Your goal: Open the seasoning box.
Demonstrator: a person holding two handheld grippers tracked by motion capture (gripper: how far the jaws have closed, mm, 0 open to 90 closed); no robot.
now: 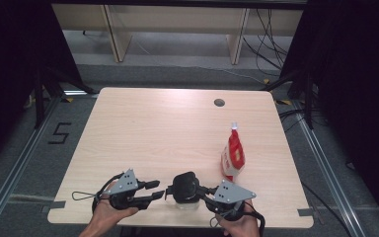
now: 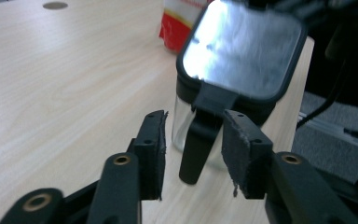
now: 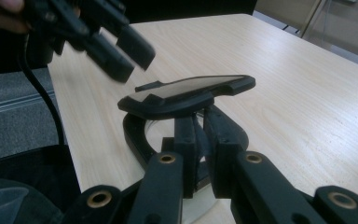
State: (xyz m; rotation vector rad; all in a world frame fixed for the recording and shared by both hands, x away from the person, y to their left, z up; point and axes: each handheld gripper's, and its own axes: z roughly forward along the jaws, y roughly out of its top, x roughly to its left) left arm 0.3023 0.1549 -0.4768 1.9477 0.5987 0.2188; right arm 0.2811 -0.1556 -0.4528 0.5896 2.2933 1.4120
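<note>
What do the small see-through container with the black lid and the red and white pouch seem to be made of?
Small see-through container: clear glass or hard plastic; the table shows through. Its black lid: probably plastic with a glossy, mirror-like top. Red and white pouch: likely thin printed plastic film, creased and shiny.

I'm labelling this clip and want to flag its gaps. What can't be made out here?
- Jar contents: high view, its black lid covers them.
- Red pouch print: too small in the high view, cut off by the top edge in the left gripper view.
- Right gripper grip point: its own fingers hide it.
</note>
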